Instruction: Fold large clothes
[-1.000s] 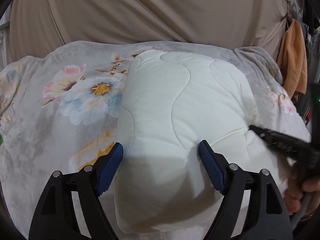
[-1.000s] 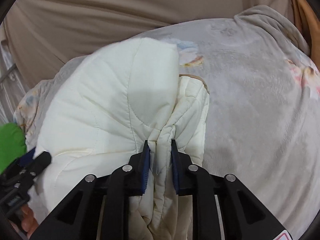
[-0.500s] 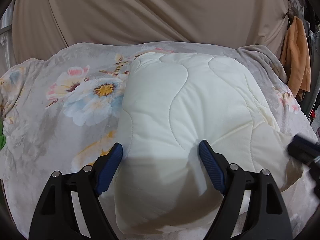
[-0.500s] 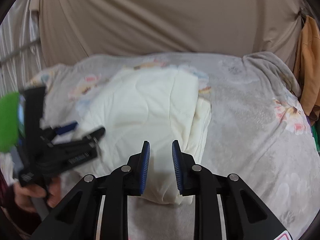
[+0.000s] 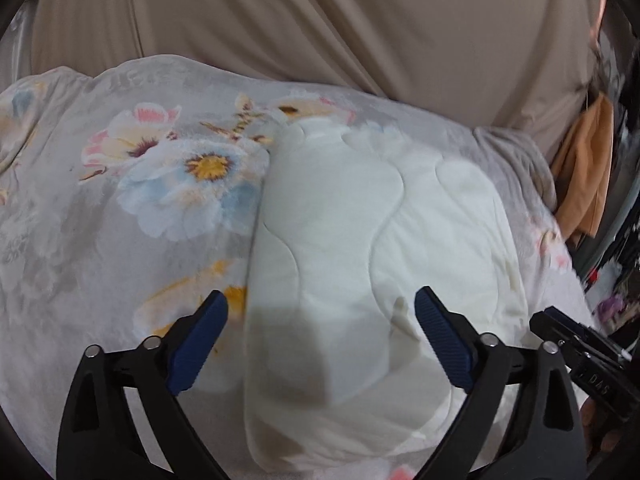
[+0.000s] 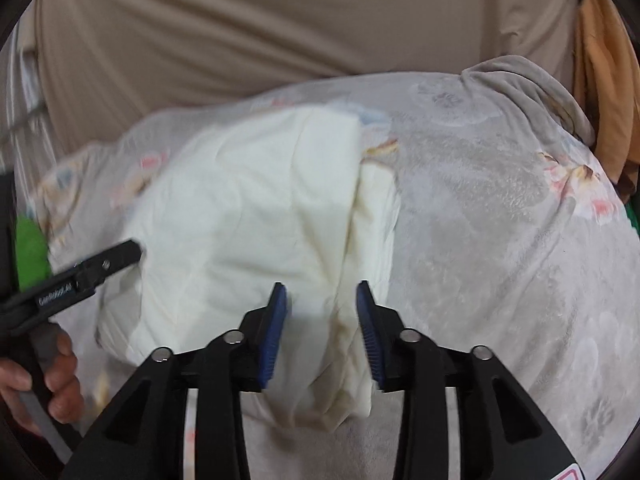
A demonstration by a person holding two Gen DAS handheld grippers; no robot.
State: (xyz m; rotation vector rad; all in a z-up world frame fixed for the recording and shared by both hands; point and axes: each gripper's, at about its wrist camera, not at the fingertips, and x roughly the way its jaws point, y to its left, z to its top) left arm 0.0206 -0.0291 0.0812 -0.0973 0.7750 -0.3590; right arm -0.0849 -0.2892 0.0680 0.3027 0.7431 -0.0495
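Note:
A cream quilted garment (image 5: 368, 264) lies folded into a thick bundle on a grey floral blanket (image 5: 120, 220). My left gripper (image 5: 320, 340) is open and empty, its blue pads wide apart just above the bundle's near end. In the right wrist view the same bundle (image 6: 248, 220) shows with its layered fold edge facing right. My right gripper (image 6: 322, 332) is open and empty, held over the bundle's near right corner. The left gripper (image 6: 100, 268) shows at the left of that view, and the right gripper (image 5: 580, 344) at the lower right of the left wrist view.
A beige curtain (image 5: 360, 28) hangs behind the bed. An orange cloth (image 5: 588, 168) hangs at the far right. A green object (image 6: 30, 248) sits at the bed's left edge. The blanket (image 6: 500, 240) stretches bare to the right of the bundle.
My right gripper let go of the garment's folded edge, drew back and opened wider. The left gripper stayed open and shifted a little to the left over the bundle.

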